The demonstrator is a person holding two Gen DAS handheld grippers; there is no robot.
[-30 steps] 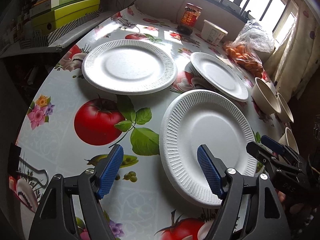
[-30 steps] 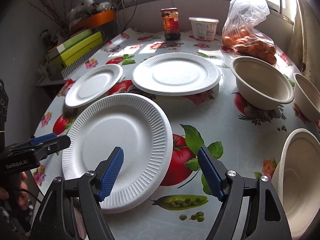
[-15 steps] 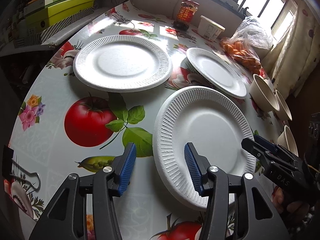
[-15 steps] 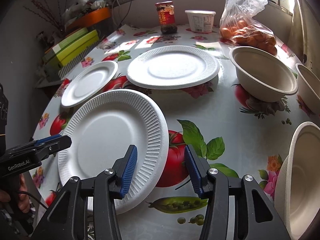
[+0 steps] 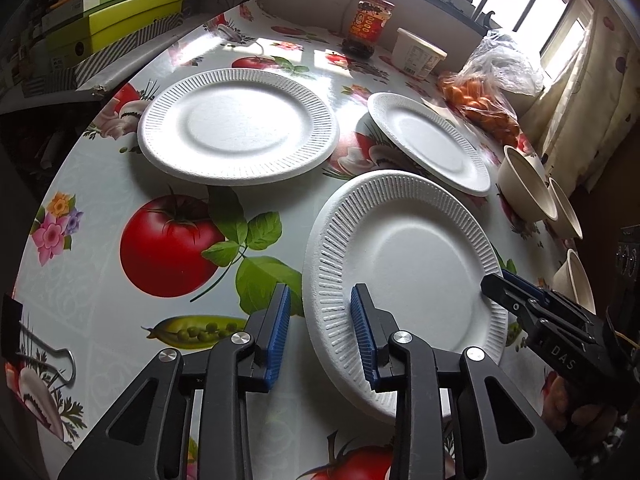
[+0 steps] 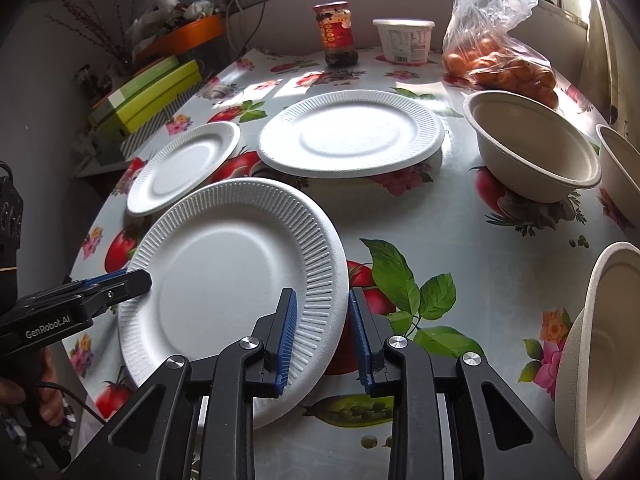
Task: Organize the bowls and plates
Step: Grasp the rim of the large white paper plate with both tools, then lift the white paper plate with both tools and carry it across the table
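Observation:
A white ribbed paper plate [image 5: 404, 264] lies nearest on the fruit-print table; it also shows in the right wrist view [image 6: 232, 280]. My left gripper [image 5: 322, 332] straddles its left rim, jaws narrowed but apart. My right gripper [image 6: 322, 328] straddles its right rim the same way. Each gripper shows in the other's view: the right one [image 5: 536, 312], the left one [image 6: 92, 296]. Two more plates lie beyond: one [image 5: 238, 124] on the left side, one [image 5: 430, 140] toward the window. Three beige bowls [image 6: 532, 148] [image 6: 620, 168] [image 6: 600, 344] stand on the right.
A sauce jar [image 6: 335, 34], a white tub [image 6: 404, 40] and a bag of oranges [image 6: 500, 52] stand at the far edge by the window. Green boxes [image 5: 116, 28] lie on a shelf left of the table. A binder clip [image 5: 24, 336] lies near the left edge.
Both grippers have narrowed their jaws and moved in onto opposite rims of the near plate. The plate has not visibly shifted.

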